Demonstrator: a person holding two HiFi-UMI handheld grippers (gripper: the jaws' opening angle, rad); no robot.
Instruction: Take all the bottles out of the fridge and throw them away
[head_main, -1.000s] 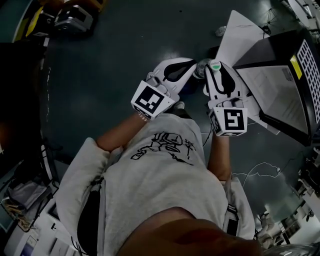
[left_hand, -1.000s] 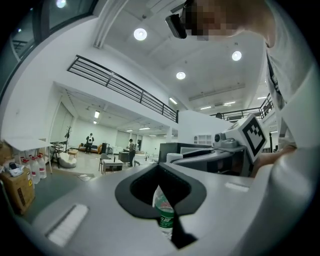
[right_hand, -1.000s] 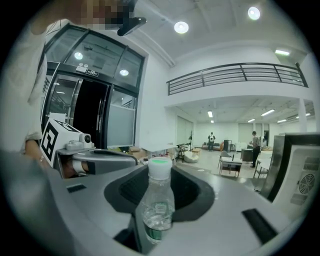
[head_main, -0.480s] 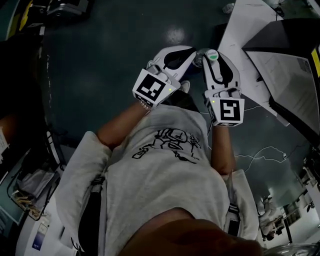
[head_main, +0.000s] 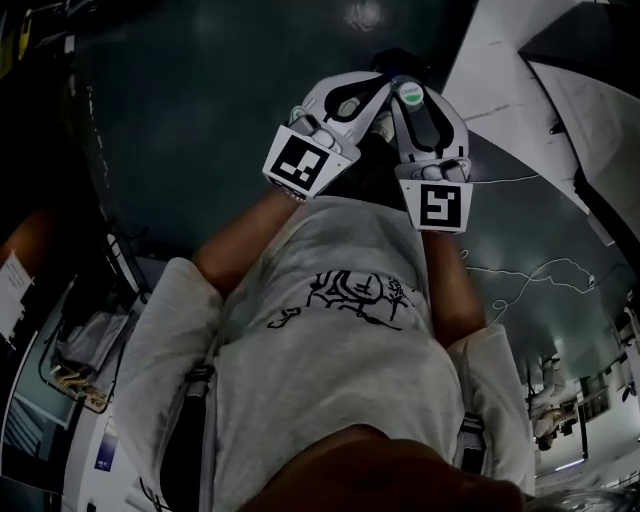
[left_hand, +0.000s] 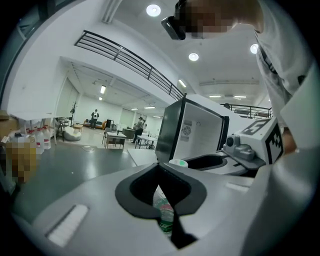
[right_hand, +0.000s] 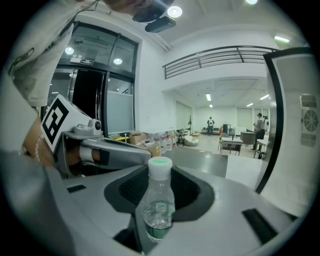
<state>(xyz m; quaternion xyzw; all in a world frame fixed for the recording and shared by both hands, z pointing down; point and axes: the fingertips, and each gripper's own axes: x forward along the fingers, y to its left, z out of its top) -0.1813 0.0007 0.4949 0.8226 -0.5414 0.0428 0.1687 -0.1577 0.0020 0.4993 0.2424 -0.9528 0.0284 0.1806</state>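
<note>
Right gripper (right_hand: 159, 202): the jaws stand fairly wide and clamp the lower body of a capped bottle (right_hand: 160, 187). The bottle is upright, and its white cap with a green top stands clear above the jaws.

Left gripper (left_hand: 165, 200): the jaws are nearly together on a second bottle (left_hand: 164, 214). Only a strip of clear plastic and green label shows through the gap, and its cap is hidden.

Both bottles are out of the fridge (left_hand: 192, 132), which stands just beside with its door open. They are held side by side in front of the person's torso, above the floor (head_main: 200, 90).

Handling (judged):
- Weight: clear thin-walled plastic with only a little water in the bottom, so light.
- Stiffness: the wall probably dents under a hard squeeze, and the neck and cap are the stiff parts.
- Surface: smooth and likely slick, more so if cold from the fridge.
- Where to hold: the label band on the body is the best place, since it is round, wide and below the shoulder. The right gripper's hold looks sound.
- Risk: the left gripper's hold is mostly out of sight, so a slip cannot be ruled out.

Surface and room:
- The floor is dark, glossy and hard, with thin cables (head_main: 530, 275) trailing to the right. A dropped bottle would probably roll.
- The room is a large, bright open hall with a railed mezzanine (left_hand: 125, 55) and ceiling spots.
- Far off are tables (left_hand: 116, 137) and standing people, with boxes and jugs (right_hand: 150, 142) along one wall.
- No bin appears in any view.
</note>
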